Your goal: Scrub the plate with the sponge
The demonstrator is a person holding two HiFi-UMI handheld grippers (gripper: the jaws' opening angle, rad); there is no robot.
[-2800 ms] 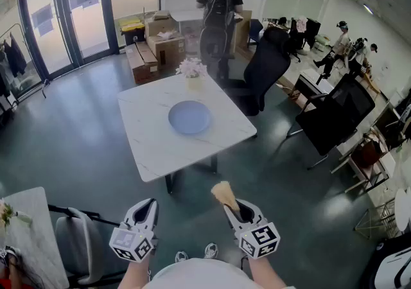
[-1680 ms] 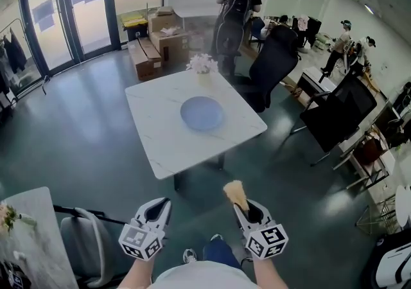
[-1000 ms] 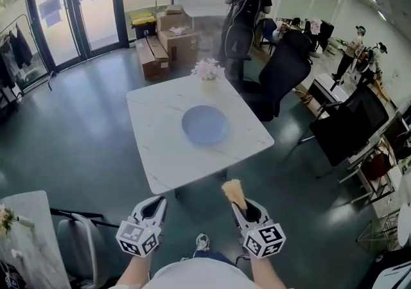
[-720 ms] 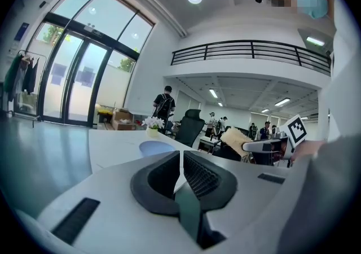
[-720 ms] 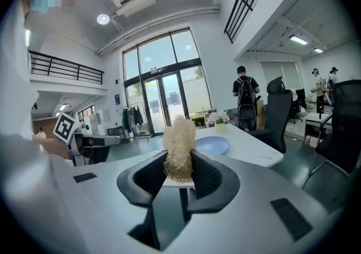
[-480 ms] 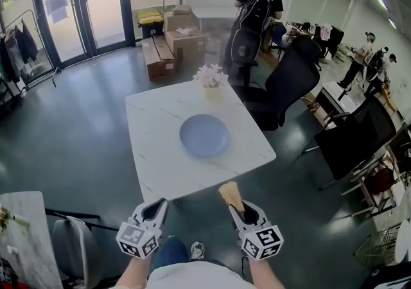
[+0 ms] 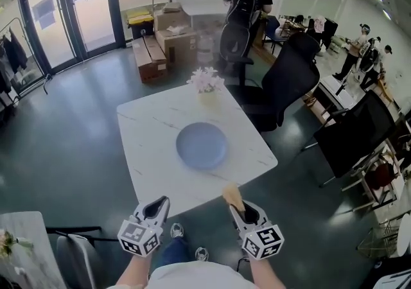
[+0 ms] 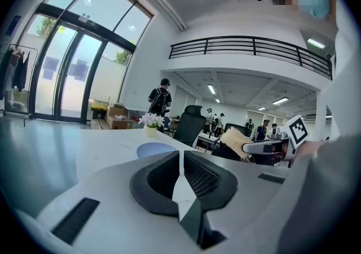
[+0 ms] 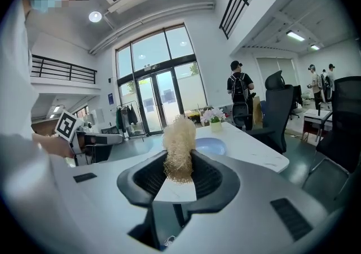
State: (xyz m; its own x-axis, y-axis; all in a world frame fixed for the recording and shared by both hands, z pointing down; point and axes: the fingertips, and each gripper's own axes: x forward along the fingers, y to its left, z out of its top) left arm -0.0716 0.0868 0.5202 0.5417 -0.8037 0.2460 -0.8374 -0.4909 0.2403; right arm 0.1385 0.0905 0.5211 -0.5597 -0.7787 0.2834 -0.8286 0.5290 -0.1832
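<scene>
A round pale blue plate [image 7: 201, 145] lies in the middle of a white marble table [image 7: 148, 153]; it also shows as the plate [image 8: 153, 149] and the plate [image 9: 209, 145] in the gripper views. My right gripper [image 7: 238, 203] is shut on a straw-coloured fibrous sponge [image 7: 232, 195], which stands up between the jaws as the sponge [image 9: 179, 148]. My left gripper [image 7: 157, 207] is shut with nothing in it. Both grippers hang just short of the table's near edge, well apart from the plate.
A small pot of pale flowers [image 7: 205, 81] stands at the table's far edge. A black office chair [image 7: 282, 79] is beside the table's far right corner, another black chair [image 7: 350, 132] further right. Cardboard boxes [image 7: 157, 43] and a person with a backpack [image 7: 243, 5] are beyond.
The table and plate have drawn nearer in the head view. Both grippers keep their hold and spacing; the sponge stays in the right one.
</scene>
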